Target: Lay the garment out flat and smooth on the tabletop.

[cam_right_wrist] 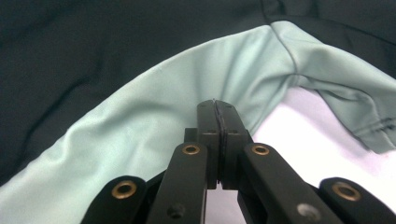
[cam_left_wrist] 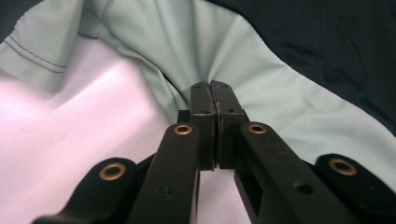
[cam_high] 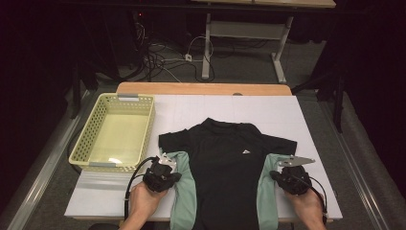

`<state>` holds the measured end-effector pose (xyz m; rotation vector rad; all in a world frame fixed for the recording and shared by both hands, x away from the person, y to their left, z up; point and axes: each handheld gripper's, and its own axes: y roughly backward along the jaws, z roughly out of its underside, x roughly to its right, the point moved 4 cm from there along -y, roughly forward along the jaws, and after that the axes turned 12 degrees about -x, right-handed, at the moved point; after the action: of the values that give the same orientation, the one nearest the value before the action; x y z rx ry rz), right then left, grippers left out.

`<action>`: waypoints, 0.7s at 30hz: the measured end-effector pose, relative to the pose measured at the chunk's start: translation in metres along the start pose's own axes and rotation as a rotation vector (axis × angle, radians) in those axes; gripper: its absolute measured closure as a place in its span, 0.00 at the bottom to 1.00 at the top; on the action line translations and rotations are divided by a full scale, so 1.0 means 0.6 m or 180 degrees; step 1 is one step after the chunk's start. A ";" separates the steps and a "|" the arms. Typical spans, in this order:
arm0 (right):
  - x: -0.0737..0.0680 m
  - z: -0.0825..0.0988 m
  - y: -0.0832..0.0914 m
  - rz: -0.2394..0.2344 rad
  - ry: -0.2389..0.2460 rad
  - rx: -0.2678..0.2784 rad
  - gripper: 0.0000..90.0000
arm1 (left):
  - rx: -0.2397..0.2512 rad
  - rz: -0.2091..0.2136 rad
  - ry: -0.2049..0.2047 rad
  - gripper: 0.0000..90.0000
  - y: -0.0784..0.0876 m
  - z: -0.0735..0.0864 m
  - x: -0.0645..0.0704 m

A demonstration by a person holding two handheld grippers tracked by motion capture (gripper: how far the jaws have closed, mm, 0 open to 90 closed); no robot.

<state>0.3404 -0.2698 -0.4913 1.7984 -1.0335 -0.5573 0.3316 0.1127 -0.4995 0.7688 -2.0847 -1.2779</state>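
Nearest the front edge of the white-covered table (cam_high: 306, 120), the person's two hands come in. The left hand (cam_high: 142, 201) carries the left gripper (cam_high: 165, 168), the right hand (cam_high: 306, 208) the right gripper (cam_high: 287, 168).

In the left gripper view the left gripper (cam_left_wrist: 212, 91) has its two black jaws pressed flat together, with mint green fabric bunching into creases right at their tips; it is clamped on the left green side panel (cam_high: 184, 187) of the T-shirt (cam_high: 227, 163). In the right gripper view the right gripper (cam_right_wrist: 215, 106) shows the same: jaws closed tight, the tips nipping the edge of the right green side panel (cam_right_wrist: 154, 116), which arcs away from them.

The T-shirt lies flat, front up, in the middle of the table, its hem hanging toward the front edge and its collar pointing to the far edge. It is black across the chest, with a small white logo (cam_high: 245, 152) and short sleeves spread to both sides.

Farther back, by the left edge, a pale yellow perforated plastic basket (cam_high: 91, 134) sits just beside the shirt's left sleeve. Beyond the table's wooden far edge, cables (cam_high: 158, 60) tangle on the floor.
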 end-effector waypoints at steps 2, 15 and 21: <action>0.000 0.002 0.001 0.0022 0.0011 0.0002 1.00 | 0.0034 0.0059 0.0043 0.97 0.002 0.005 -0.002; 0.017 0.010 0.035 -0.0350 -0.0337 0.0610 0.67 | 0.0575 -0.0026 0.0024 0.65 0.040 0.021 -0.009; 0.018 0.018 0.049 -0.0245 -0.0345 0.0870 0.54 | 0.0811 -0.0022 -0.0033 0.60 0.062 0.035 -0.006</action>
<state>0.3261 -0.2900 -0.4692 2.0735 -1.1631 -0.5882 0.3122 0.1415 -0.4741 0.8799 -2.2829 -1.0327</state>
